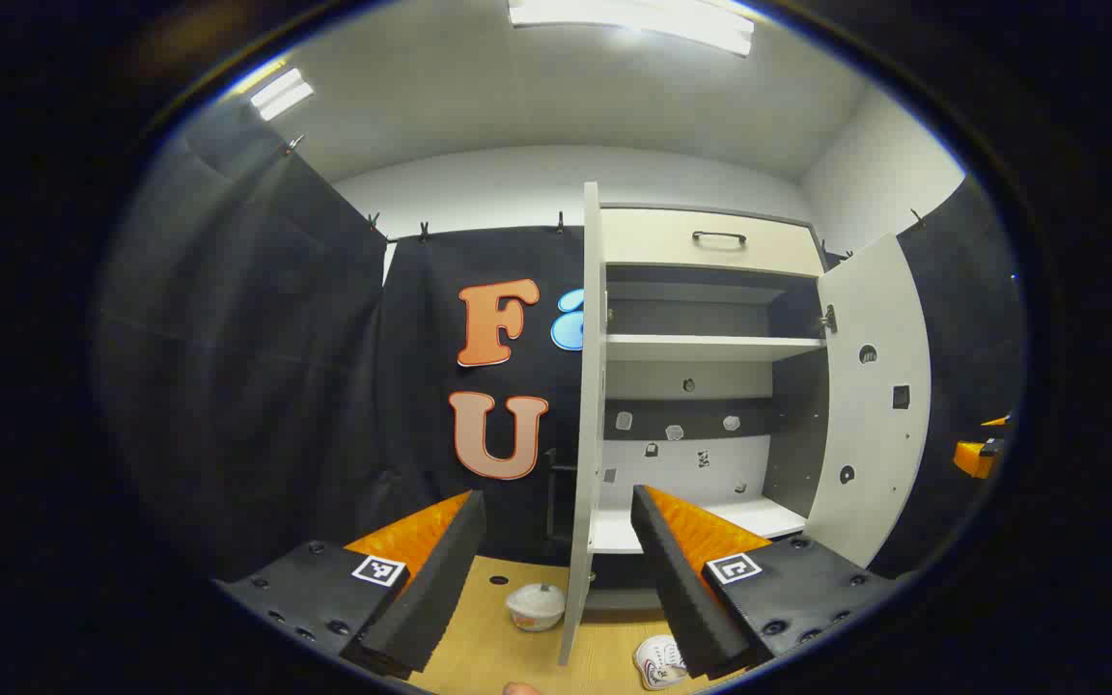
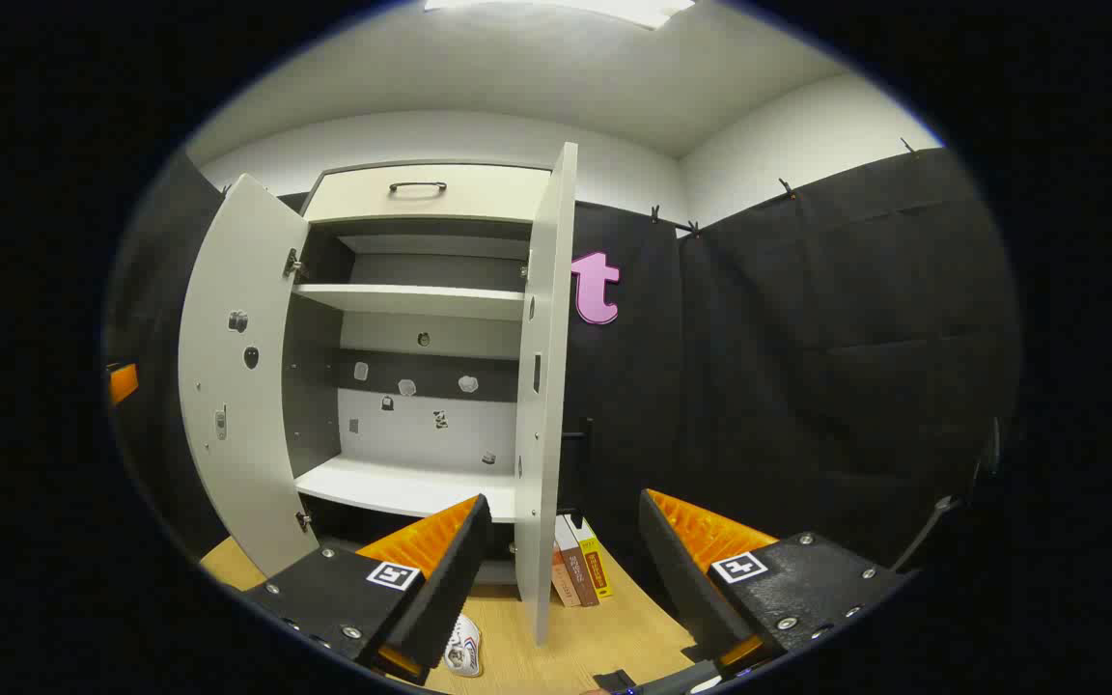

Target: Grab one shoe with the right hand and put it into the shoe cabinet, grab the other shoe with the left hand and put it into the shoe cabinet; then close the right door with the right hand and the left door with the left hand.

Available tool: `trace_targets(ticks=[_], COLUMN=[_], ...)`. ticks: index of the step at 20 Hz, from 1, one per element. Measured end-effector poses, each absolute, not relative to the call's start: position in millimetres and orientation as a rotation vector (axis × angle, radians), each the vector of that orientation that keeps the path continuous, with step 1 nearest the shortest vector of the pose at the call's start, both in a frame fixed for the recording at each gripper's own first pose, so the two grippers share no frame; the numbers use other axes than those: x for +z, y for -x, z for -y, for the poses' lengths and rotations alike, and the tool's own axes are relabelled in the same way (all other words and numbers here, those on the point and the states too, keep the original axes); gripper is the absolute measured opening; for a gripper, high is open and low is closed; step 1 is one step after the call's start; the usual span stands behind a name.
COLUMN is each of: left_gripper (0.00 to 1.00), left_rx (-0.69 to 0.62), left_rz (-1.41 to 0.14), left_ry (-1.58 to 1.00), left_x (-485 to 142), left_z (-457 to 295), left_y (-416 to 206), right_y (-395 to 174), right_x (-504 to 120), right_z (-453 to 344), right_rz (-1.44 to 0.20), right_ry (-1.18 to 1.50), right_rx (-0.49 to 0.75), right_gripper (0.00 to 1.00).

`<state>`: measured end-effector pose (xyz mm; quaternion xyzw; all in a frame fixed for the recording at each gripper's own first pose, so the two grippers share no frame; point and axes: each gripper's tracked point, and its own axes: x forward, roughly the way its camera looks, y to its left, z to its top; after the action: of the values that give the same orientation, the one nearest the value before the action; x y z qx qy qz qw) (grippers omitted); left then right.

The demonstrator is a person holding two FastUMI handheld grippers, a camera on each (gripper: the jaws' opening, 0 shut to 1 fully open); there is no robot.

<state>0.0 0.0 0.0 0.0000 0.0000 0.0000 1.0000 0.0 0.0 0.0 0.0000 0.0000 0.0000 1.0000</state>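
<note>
- The tall white two-door shoe cabinet (image 1: 710, 386) stood against the black cloth wall with both doors swung wide; its shelves held no shoe.
- The left gripper (image 1: 556, 569) hovered in front of the cabinet with its fingers spread apart and nothing between them; the cabinet's left door (image 1: 587, 434) showed edge-on between them.
- The right gripper (image 2: 564, 569) was likewise spread and empty, with the cabinet's right door (image 2: 544, 386) edge-on just beyond its gap.
- One white low sneaker (image 1: 660, 661) lay on the pale wooden floor (image 1: 479, 637) below the cabinet, near the foot of the left door; a white sneaker (image 2: 462, 645) also showed on the floor beneath the right gripper. Whether these were one shoe or the pair could not be told, as each was partly hidden by a finger.
- A small white lidded bowl (image 1: 536, 606) sat on the floor to the left of the cabinet; a row of upright books (image 2: 577, 571) stood on the floor to its right.
- Risks, as a judgement: no shoe had yet been stowed. A descent toward a sneaker lying close to a door's lower edge could knock that door and swing it partly shut, narrowing the opening. A pinch on the soft upper alone could let the shoe tip or slip during the lift. A shoe left overhanging the bottom shelf (image 2: 402, 487) would block the doors at closing.
</note>
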Motion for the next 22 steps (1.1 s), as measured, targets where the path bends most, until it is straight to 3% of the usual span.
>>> trace_targets(ticks=[15, 22], left_gripper=[0.97, 0.97], left_rx=[-0.010, 0.001], left_rz=[-0.014, -0.021], left_ry=[-0.007, -0.019], left_x=[-4, -9], left_z=[-3, -7], left_y=[-1, -2], right_y=[-4, -17], right_x=[-10, -42], right_z=[-7, -29], right_rz=[-0.010, -0.050], right_ry=[0.019, 0.012], right_rx=[-0.009, 0.021], right_gripper=[0.94, 0.94])
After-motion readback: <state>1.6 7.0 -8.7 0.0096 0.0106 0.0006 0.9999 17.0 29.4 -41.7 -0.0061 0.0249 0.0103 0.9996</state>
